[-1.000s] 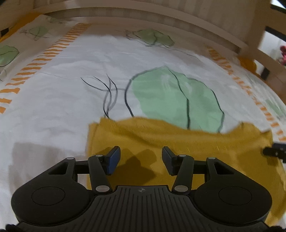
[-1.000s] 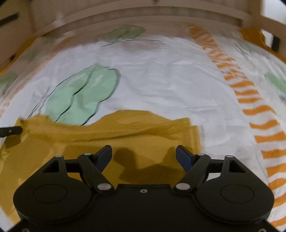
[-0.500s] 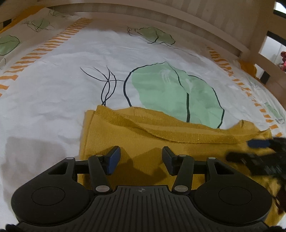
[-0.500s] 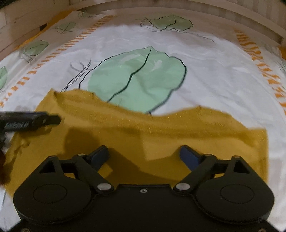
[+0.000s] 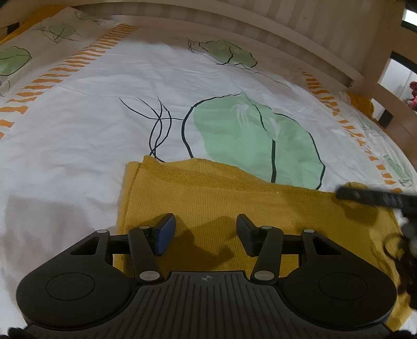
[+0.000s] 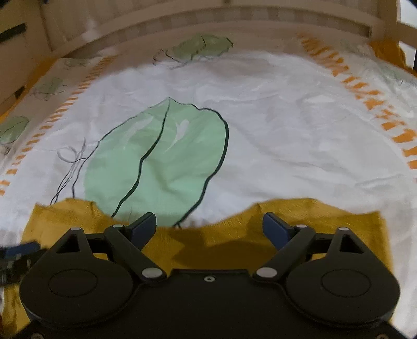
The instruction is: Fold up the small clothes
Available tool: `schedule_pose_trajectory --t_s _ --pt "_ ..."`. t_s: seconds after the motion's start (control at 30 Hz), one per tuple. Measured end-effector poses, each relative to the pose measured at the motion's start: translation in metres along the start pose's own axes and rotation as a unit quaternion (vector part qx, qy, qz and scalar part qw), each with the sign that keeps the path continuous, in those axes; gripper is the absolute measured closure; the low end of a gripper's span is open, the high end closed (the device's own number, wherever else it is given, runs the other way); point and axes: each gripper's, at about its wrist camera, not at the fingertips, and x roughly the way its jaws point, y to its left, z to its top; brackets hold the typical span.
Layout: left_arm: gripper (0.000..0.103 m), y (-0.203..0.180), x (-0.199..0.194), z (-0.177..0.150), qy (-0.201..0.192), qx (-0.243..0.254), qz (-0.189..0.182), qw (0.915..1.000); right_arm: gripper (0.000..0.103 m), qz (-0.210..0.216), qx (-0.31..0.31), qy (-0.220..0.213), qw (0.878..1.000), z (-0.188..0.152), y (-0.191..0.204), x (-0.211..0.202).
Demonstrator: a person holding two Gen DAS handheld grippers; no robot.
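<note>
A mustard-yellow knit garment (image 5: 234,198) lies flat on the bed sheet, its left edge doubled over. My left gripper (image 5: 206,229) is open and empty, just above the garment's left part. My right gripper (image 6: 208,229) is open and empty, over the garment (image 6: 325,221) near its far edge. The right gripper's finger (image 5: 375,197) reaches into the left wrist view at the garment's right end. The left gripper's blue tip (image 6: 20,249) shows at the far left of the right wrist view.
The white sheet (image 5: 104,130) has green leaf prints (image 5: 255,135) and orange dashed stripes (image 5: 65,70). A wooden slatted bed frame (image 5: 286,23) runs along the far side and the right, with a post (image 5: 378,57) at the right corner.
The right gripper has drawn back and turned, so less of the garment shows before it. The left gripper has hardly moved. The garment's top fold has flattened.
</note>
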Motion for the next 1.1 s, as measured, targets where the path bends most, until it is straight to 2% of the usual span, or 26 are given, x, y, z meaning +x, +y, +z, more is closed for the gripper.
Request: schedule_pose_trajectory --t_s 0.2,0.37,0.47,0.5,0.6,0.77,0.87,1.1 --pt "0.053 -0.016 -0.015 -0.018 -0.002 0.023 0.036 0.9991 0.012 -0.023 -0.072 -0.003 0.997 -0.048 -0.002 -0.034" --pt "0.052 -0.025 -0.034 -0.042 -0.001 0.049 0.052 0.9974 0.007 -0.036 -0.103 -0.004 0.994 -0.081 -0.006 -0.064" --pt "0.052 -0.029 -0.047 -0.051 0.013 0.058 0.057 0.9966 0.005 -0.034 -0.104 0.010 0.994 -0.090 -0.008 -0.077" --pt "0.048 -0.030 -0.052 -0.054 0.020 0.058 0.056 0.9965 0.004 -0.035 -0.106 0.015 0.994 -0.095 -0.010 -0.082" --pt "0.044 -0.029 -0.059 -0.066 0.050 0.040 0.052 0.9966 0.001 -0.031 -0.100 0.042 0.994 -0.111 -0.015 -0.092" --pt "0.042 -0.032 -0.069 -0.079 0.058 0.019 0.058 0.9965 0.001 -0.028 -0.073 0.074 0.994 -0.124 -0.020 -0.107" --pt "0.038 -0.039 -0.069 -0.082 0.061 0.017 0.074 0.9952 0.001 -0.023 -0.044 0.089 0.995 -0.130 -0.023 -0.114" --pt "0.025 -0.061 -0.062 -0.093 0.051 0.048 0.118 0.9905 0.000 -0.024 -0.043 0.060 0.997 -0.145 -0.024 -0.115"
